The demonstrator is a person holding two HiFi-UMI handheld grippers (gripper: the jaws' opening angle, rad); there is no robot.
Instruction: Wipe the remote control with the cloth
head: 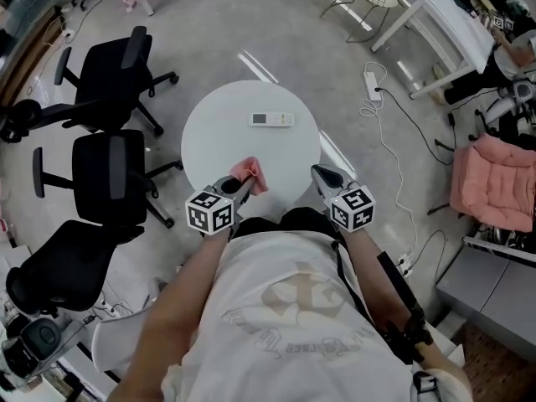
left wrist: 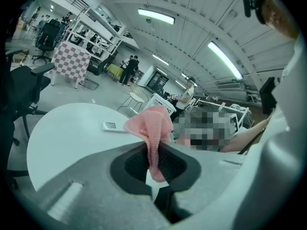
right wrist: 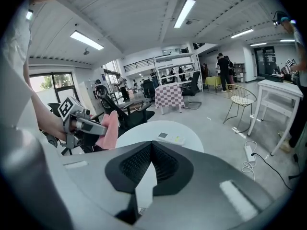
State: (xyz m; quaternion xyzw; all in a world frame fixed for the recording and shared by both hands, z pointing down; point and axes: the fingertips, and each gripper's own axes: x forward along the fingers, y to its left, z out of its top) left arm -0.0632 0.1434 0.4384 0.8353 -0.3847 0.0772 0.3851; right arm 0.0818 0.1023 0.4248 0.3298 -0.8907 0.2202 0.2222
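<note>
A white remote control lies on the far half of the round white table; it also shows as the remote control and the remote control. My left gripper is shut on a pink cloth, which hangs from its jaws over the table's near edge. In the left gripper view the cloth bunches up between the pads. My right gripper is shut with nothing in it, at the table's near right edge, well short of the remote. From the right gripper view I see the left gripper holding the cloth.
Three black office chairs stand to the left of the table. A power strip with a cable lies on the floor to the right. A pink cushioned seat and white tables are at the far right.
</note>
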